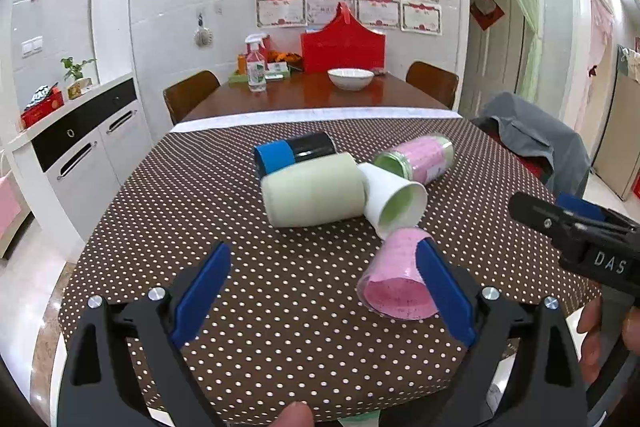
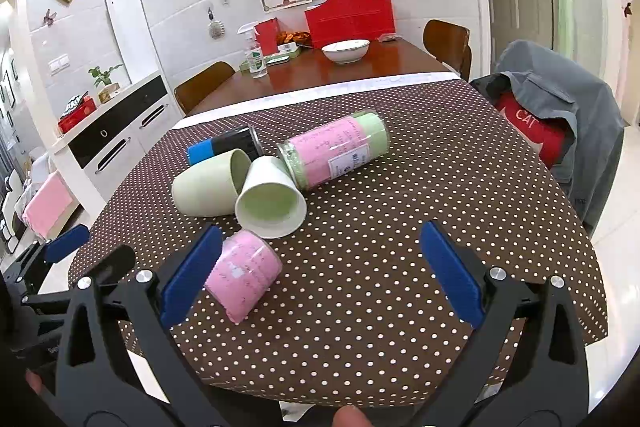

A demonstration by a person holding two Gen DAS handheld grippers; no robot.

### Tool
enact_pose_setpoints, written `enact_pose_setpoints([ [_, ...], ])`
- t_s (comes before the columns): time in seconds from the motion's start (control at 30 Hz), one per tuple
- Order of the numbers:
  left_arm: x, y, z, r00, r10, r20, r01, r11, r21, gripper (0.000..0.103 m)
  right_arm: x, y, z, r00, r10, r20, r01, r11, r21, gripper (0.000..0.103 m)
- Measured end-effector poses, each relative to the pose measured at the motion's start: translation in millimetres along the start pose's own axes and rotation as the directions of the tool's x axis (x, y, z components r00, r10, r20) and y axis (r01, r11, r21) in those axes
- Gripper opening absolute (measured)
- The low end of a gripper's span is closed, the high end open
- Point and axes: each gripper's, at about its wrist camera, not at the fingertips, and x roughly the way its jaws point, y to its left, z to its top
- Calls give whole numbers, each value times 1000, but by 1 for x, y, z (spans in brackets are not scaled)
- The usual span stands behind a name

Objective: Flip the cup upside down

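Several cups lie on their sides on the dotted tablecloth (image 1: 280, 287). A pink cup (image 1: 394, 279) lies nearest, beside my left gripper's right finger; in the right wrist view the pink cup (image 2: 244, 275) lies by the right gripper's left finger. Behind it lie a white cup with green inside (image 1: 394, 199) (image 2: 270, 201), a pale green cup (image 1: 314, 191) (image 2: 208, 185), a black and blue cup (image 1: 296, 151) (image 2: 224, 147) and a clear tube of pink and green cups (image 1: 420, 159) (image 2: 336, 149). My left gripper (image 1: 324, 291) is open and empty. My right gripper (image 2: 320, 275) is open and empty.
Beyond the cloth the wooden table (image 1: 316, 95) holds a white bowl (image 1: 351, 78), a spray bottle (image 1: 256, 67) and a red box (image 1: 342, 47). A chair with a grey jacket (image 2: 560, 107) stands at the right. A white cabinet (image 1: 84, 147) stands at the left.
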Motion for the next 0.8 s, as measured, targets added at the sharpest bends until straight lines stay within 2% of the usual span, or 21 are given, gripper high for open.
enact_pose_setpoints([
  [0.5,-27,24,4,992,81,96,-77,996,-40,92,2,22,8,997,69,-26,-69,997,-14,97],
  [0.8,-35,39,4,985,117,127,-108,991,-73,92,22,17,14,978,167,-129,-154,983,102,97],
])
